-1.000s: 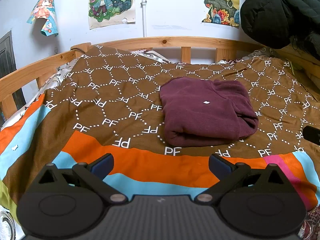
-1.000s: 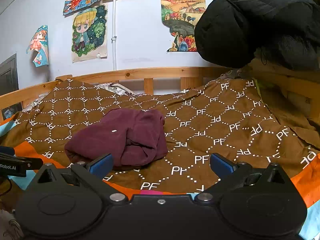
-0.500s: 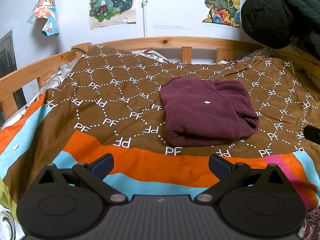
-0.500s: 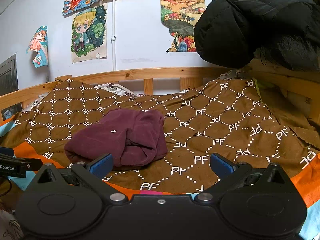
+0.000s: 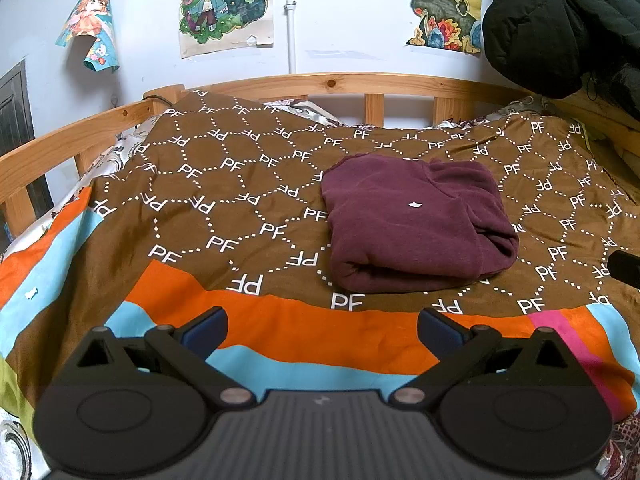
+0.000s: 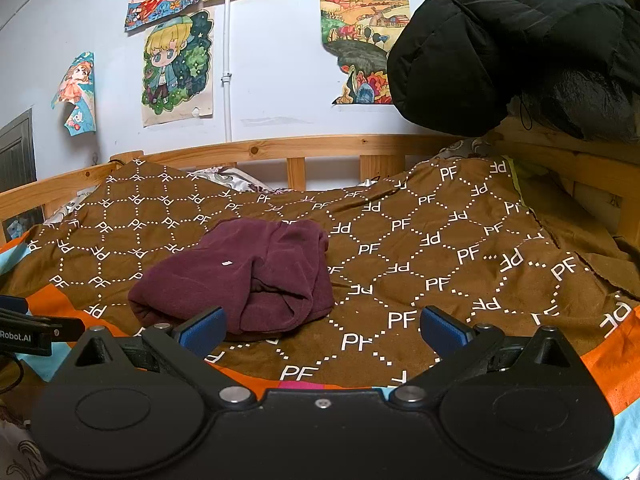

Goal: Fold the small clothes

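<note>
Several drawings [image 6: 178,66] are stuck on the pale wall ahead of you, and a black padded jacket [image 6: 516,44] hangs at the upper right, above the far corner of the wooden bed rail [image 5: 332,82]. You have a brown blanket [image 5: 224,184] printed with white "PF" letters spread over the bed, with orange and light blue bands along its near edge. Nothing lies between your grippers and the garment.

Your maroon garment [image 5: 412,224] sits on the brown part of the blanket, folded into a thick, roughly square bundle with a rounded fold along its near edge and a looser rolled flap on its right side. You can see a tiny white fleck on its top. From the right wrist view the same bundle [image 6: 240,280] lies left of centre, just beyond that gripper's left finger.

You hold the left gripper [image 5: 322,326] with its blue-padded fingers spread wide, empty, over the orange band and short of the garment. Your right gripper [image 6: 322,326] is likewise spread wide, gripping nothing.
</note>
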